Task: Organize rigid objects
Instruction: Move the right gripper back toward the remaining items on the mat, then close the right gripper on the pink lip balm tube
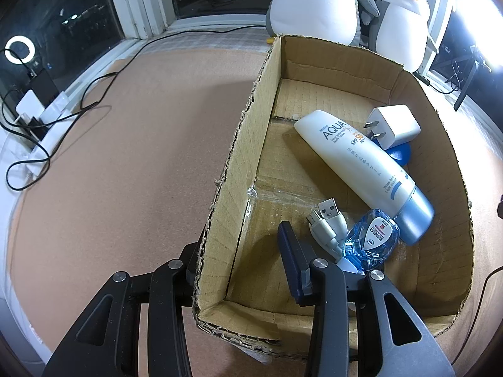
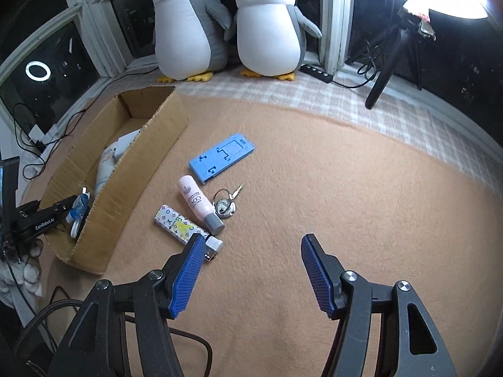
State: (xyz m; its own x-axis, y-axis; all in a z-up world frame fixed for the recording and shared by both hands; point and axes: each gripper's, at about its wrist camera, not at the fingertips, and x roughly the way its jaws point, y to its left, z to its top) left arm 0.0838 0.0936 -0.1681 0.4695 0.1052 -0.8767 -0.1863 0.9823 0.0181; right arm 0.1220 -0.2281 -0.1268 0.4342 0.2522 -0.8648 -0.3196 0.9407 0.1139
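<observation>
Straddling the cardboard box [image 1: 251, 119] wall, left tool [image 1: 239, 242] narrow (perhaps gripping it), right tool [image 2: 251, 245] wide beside patterned lighter [image 2: 179, 224].

From my station, the cardboard box [image 1: 239, 163] wall hides the left gripper's [image 1: 242, 248] outer finger. The lighter [image 2: 179, 224] nozzel end sits partly behind a right finger [image 2: 185, 270]. Print on the eye-drop bottle [image 1: 374, 238] is too small to read.
</observation>
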